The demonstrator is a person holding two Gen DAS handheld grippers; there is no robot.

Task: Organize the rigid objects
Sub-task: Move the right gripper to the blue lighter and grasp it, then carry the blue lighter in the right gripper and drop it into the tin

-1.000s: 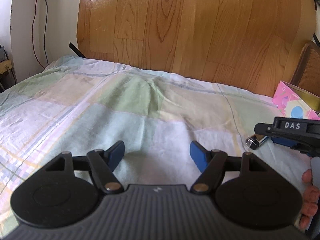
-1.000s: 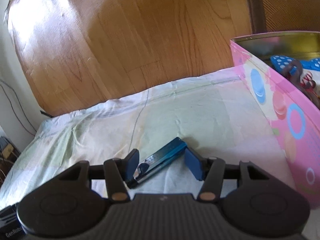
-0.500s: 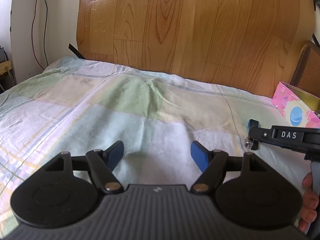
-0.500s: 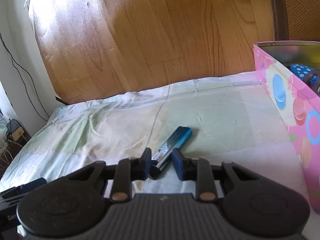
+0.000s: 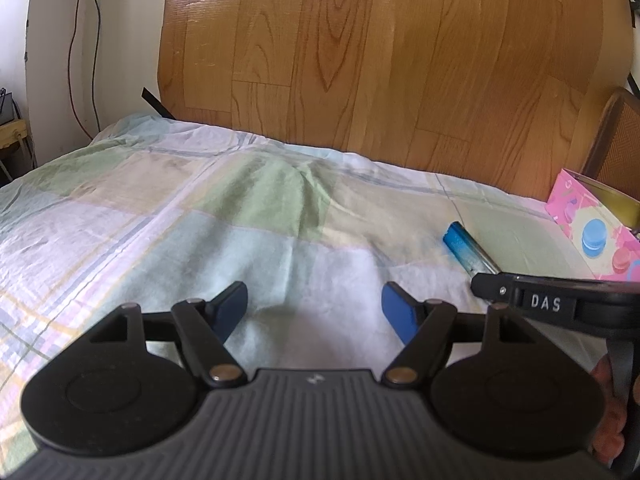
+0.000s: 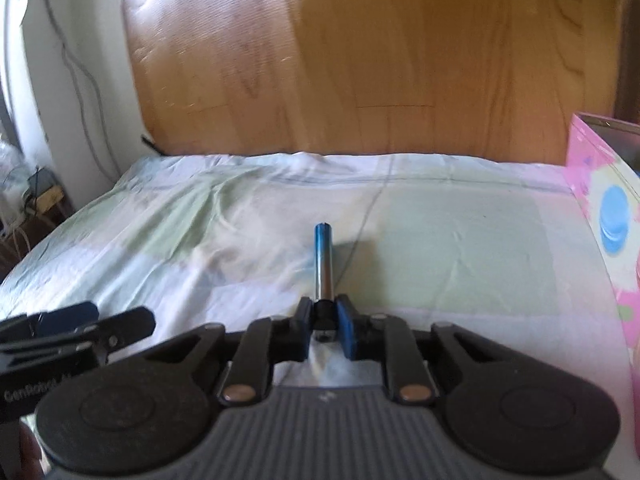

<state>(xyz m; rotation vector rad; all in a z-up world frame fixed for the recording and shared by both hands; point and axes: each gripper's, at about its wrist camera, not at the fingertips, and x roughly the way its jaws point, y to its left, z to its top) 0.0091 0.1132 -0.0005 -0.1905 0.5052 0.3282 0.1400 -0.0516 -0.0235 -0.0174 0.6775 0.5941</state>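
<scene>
A slim blue and silver lighter [image 6: 323, 260] points forward from my right gripper [image 6: 325, 326], which is shut on its dark near end and holds it just above the bedsheet. In the left wrist view the lighter [image 5: 464, 246] sticks out past the right gripper's black body [image 5: 552, 300] at the right. My left gripper [image 5: 314, 308] is open and empty, low over the sheet. A pink tin box [image 6: 608, 216] with macaron pictures stands at the right; it also shows in the left wrist view [image 5: 592, 224].
A pastel checked bedsheet [image 5: 200, 232] covers the bed. A wooden headboard [image 5: 380, 52] rises behind it. A brown woven chair back [image 5: 616, 148] stands at the far right. Cables hang on the white wall at the left [image 5: 76, 40].
My right gripper closed on the lighter, lifted it off the sheet, and turned it to point straight ahead. The left gripper stayed open and barely moved.
</scene>
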